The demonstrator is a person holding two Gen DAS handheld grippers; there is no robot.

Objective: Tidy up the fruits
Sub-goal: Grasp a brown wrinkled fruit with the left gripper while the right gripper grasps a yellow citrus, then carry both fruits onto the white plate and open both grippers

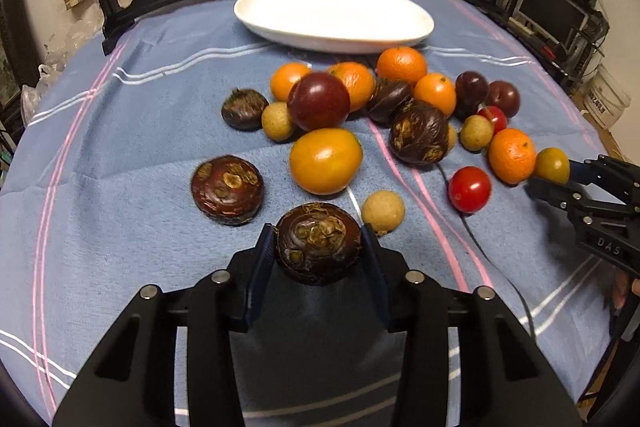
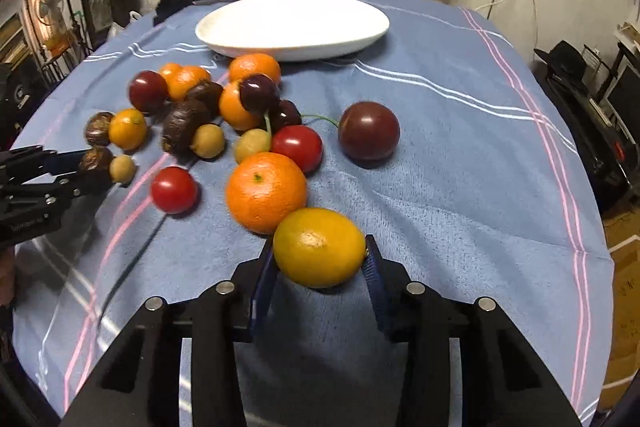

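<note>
The left tool [image 1: 318, 247] is clenched on a dark brown water chestnut [image 1: 318, 242], blue pads pressed to either side of it, low over the desk [image 1: 120, 227]. The right tool [image 2: 319, 259] grips a yellow-orange kumquat [image 2: 319, 247] the same way – pads against both ends. Just beyond the kumquat sits a mandarin [image 2: 266, 191], touching it, with a cherry tomato [image 2: 297, 147] behind. Past the chestnut lie a second water chestnut [image 1: 227, 189], a pale longan [image 1: 383, 211] and an orange fruit [image 1: 325, 160]. The rest of the fruit (mandarins, plums, cherries, longans, more chestnuts) is heaped mid-desk on a blue striped cloth [image 2: 440, 187]. At the far edge stands a white oval dish [image 1: 332, 15] – no fruit shows in it.
</note>
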